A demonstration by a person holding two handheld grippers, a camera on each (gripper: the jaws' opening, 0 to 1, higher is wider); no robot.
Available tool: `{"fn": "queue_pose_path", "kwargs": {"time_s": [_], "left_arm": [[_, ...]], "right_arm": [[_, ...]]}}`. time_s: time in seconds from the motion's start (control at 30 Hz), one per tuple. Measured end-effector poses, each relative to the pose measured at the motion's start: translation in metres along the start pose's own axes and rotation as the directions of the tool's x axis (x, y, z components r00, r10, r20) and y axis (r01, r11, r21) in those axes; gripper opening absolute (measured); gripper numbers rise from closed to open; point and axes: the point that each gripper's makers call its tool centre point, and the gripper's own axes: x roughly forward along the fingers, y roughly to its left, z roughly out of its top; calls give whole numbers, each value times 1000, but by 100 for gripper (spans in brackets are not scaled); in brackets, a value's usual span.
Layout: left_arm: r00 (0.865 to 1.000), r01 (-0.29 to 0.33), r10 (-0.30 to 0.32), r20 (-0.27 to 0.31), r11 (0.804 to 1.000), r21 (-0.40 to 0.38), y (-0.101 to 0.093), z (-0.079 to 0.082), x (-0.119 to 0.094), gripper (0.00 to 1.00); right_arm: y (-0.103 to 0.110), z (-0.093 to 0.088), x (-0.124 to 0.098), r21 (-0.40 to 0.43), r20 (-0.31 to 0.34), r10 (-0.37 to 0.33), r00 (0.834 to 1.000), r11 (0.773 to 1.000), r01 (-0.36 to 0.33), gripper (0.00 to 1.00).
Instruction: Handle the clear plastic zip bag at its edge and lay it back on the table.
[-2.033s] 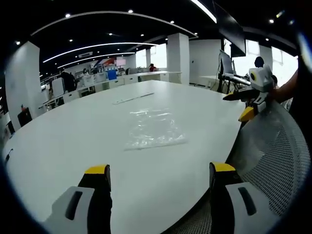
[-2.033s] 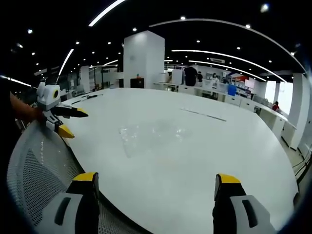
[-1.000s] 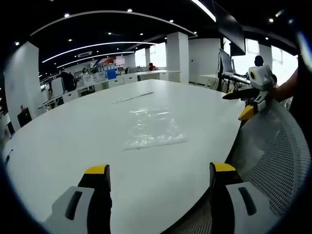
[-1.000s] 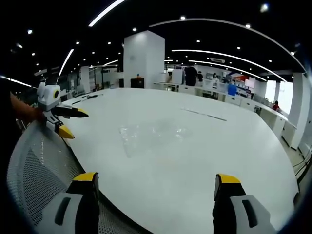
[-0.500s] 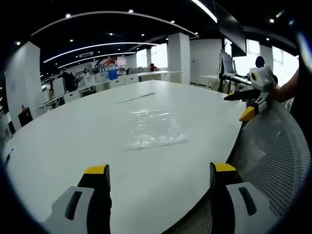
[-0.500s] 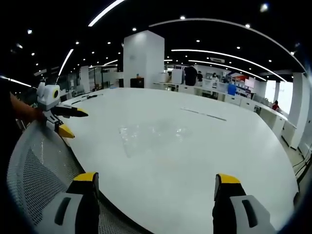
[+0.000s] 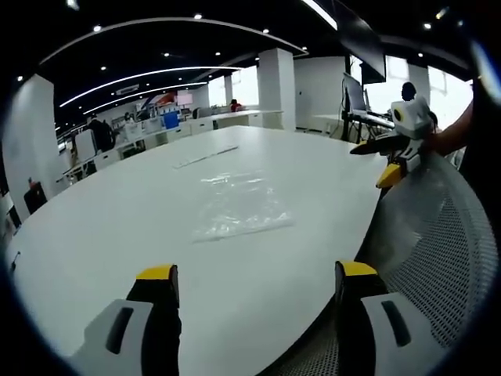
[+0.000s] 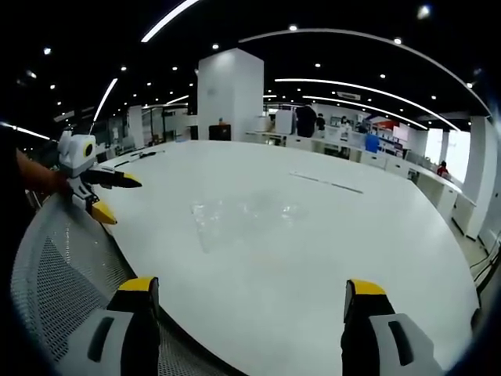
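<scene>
While both grippers gape, one zip bag [image 7: 239,207] lies flat.

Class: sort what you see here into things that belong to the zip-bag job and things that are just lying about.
Belongs to the job:
clear plastic zip bag
left hand-held gripper
right hand-held gripper
white table

Just lying about:
mesh chair back
thin strip beyond the bag

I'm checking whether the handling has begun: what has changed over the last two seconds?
Almost nothing. The left gripper view has tilted slightly, so its whole picture has shifted a little; that is the camera moving, not the things. The clear plastic zip bag still lies flat and untouched on the white table. The left gripper and right gripper both stay open and short of the bag, holding nothing.
</scene>
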Motion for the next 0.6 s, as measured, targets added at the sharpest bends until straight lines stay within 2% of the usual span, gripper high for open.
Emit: {"fn": "queue_pose_path", "kwargs": {"time_s": [0.1,0.23,0.6], "left_arm": [[1000,8,-7,-23,999,44,2,-2,1,79],[1000,13,-13,-15,999,48,7,1,4,76],[998,43,-40,-39,995,87,13,1,8,74]], "right_arm": [[0,0,0,1,0,0,1000,1000,0,99],[0,-2,0,-4,-8,4,1000,1000,-4,99],[-2,-2,-1,-1,-8,-7,1000,1000,7,99]]}}
